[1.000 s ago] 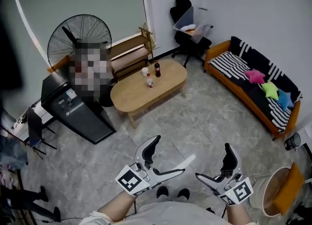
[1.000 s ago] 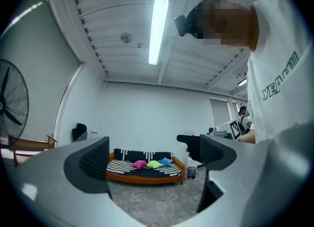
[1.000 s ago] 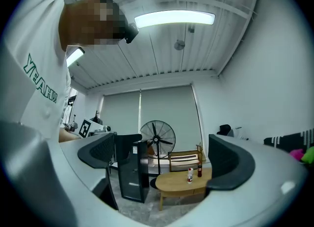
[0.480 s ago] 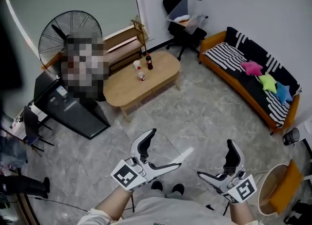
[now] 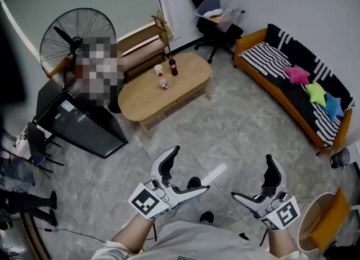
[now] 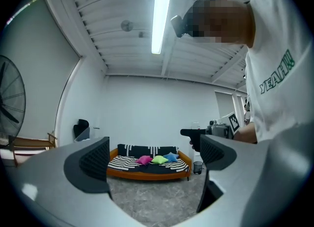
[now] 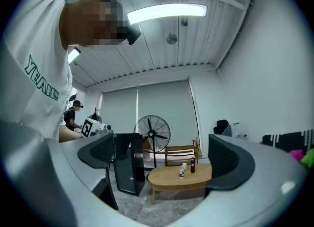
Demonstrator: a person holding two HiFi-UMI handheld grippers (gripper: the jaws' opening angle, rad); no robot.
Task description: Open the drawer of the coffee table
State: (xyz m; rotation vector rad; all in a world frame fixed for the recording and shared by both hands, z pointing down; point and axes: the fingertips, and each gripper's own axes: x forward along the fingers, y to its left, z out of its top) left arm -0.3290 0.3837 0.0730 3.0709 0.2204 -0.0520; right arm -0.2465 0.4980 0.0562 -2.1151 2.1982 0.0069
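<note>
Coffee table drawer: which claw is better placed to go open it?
Probably the right claw: open, it looks straight at the coffee table between its jaws. The left claw, also open, faces the sofa. Both are far from the table.

The head view looks steeply down from standing height, the desk (image 5: 163, 98) well ahead. The left gripper view faces the distant sofa (image 6: 147, 168). The right gripper view faces that desk, sharing it with the head view.
</note>
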